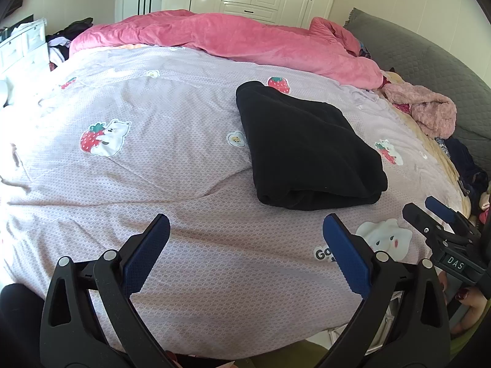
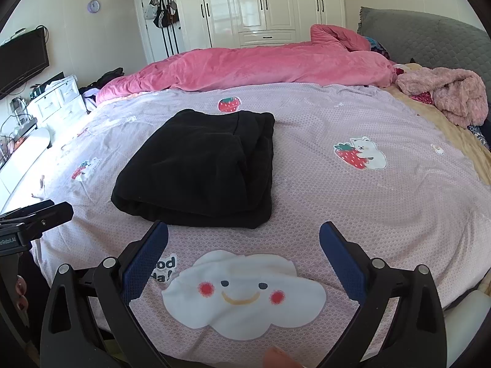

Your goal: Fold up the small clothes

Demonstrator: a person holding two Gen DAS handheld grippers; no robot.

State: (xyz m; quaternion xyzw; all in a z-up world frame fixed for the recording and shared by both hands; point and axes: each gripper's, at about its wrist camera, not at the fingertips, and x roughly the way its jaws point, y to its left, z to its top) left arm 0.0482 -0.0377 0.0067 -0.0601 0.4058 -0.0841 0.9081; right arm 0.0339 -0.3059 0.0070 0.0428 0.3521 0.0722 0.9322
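- Black garment (image 2: 199, 165) lies folded on the lilac bedspread (image 2: 337, 199), just past the right gripper (image 2: 244, 230), a little to its left; no contact.
- Left gripper (image 1: 245, 224) sits farther off; garment lies ahead and to its right (image 1: 307, 147).
- Right looks the nearer.
- Long axis runs near-to-far, rolled fold edge toward the tongs.
- Both tongs gape wide, holding nothing.
- Cloth thick, matte, compact; likely already folded.
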